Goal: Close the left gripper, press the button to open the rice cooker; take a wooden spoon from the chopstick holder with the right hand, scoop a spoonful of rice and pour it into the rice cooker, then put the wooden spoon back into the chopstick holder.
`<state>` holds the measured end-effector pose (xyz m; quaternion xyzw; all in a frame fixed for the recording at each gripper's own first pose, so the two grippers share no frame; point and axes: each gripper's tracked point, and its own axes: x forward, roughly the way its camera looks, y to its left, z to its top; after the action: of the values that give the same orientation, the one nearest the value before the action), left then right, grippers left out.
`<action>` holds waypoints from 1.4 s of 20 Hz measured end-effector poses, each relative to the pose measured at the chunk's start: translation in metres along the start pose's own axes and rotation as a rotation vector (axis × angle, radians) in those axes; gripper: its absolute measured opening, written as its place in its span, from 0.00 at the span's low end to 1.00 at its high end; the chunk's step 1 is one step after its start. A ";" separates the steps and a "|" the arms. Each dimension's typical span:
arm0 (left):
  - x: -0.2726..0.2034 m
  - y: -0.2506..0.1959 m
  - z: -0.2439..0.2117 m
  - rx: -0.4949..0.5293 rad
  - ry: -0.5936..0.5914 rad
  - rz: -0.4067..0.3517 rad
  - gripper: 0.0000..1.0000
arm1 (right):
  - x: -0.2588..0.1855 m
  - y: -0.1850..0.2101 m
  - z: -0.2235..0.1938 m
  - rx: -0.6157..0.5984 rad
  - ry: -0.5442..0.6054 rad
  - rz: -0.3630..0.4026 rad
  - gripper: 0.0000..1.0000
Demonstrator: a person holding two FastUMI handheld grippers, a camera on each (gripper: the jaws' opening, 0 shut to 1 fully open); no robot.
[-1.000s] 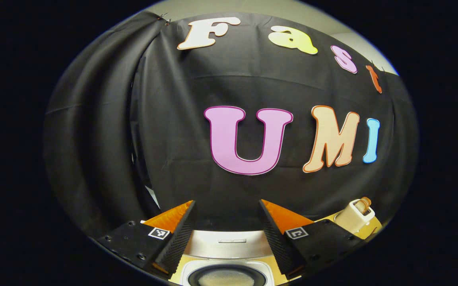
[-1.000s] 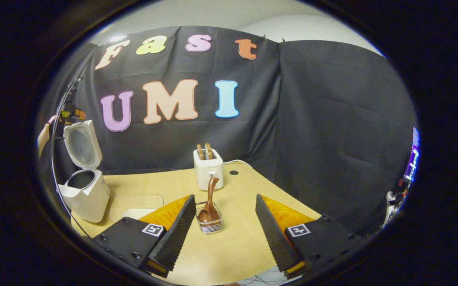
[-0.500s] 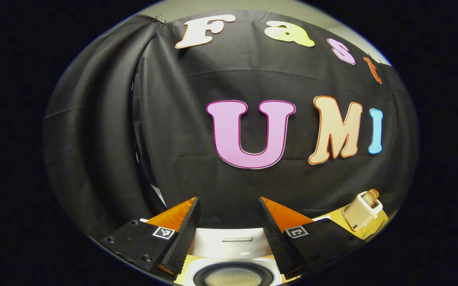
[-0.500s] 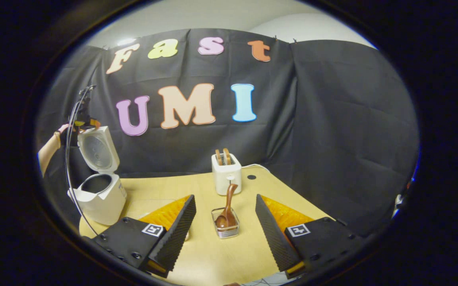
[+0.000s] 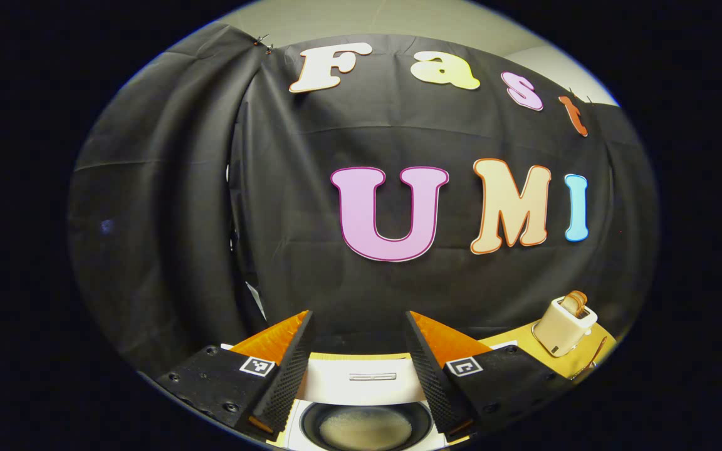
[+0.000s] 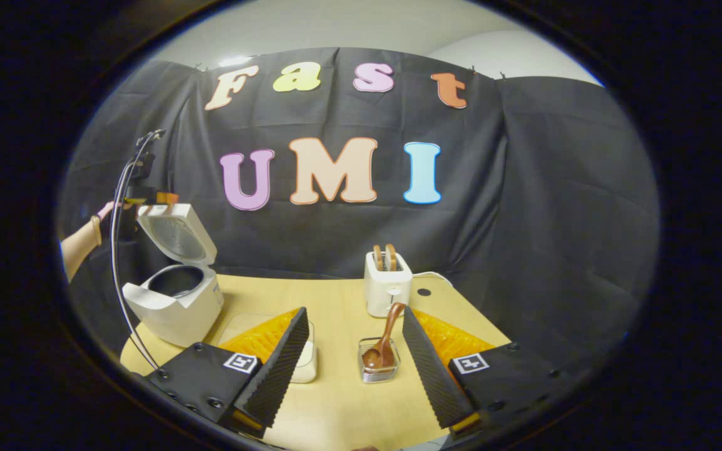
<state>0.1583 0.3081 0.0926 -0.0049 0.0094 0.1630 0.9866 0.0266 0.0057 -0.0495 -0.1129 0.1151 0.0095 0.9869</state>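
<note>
The white rice cooker (image 6: 176, 304) stands open at the table's left, its lid (image 6: 176, 235) tipped up. My left gripper (image 6: 148, 200), held by a hand (image 6: 82, 241), hovers at the lid's top edge. In the left gripper view that gripper (image 5: 358, 314) is open, with a white cooker part (image 5: 361, 379) and a dark round opening (image 5: 366, 426) below its fingers. The wooden spoon (image 6: 386, 341) leans in the clear chopstick holder (image 6: 378, 369). My right gripper (image 6: 353, 311) is open and short of the holder, which lies close to its right finger.
A white toaster (image 6: 388, 282) with two slices stands behind the holder; it shows at the right as the toaster (image 5: 565, 316). A pale flat container (image 6: 303, 357) sits partly behind my right gripper's left finger. The wooden table (image 6: 336, 401) ends at the cloth wall.
The right gripper has swung left: the cooker, toaster and holder drifted right in its view, and the spoon now sits by its right finger. The left gripper shifted slightly and stayed open.
</note>
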 end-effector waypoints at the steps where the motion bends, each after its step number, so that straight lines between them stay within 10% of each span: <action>1: -0.006 -0.001 -0.005 0.000 0.000 -0.009 0.83 | 0.001 0.003 -0.001 0.001 0.004 0.012 1.00; 28: -0.095 -0.008 -0.199 -0.003 0.144 -0.009 0.84 | 0.011 0.051 -0.005 -0.021 0.050 0.085 0.91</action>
<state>0.0681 0.2674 -0.1044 -0.0179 0.0801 0.1579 0.9840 0.0340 0.0539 -0.0675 -0.1184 0.1441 0.0496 0.9812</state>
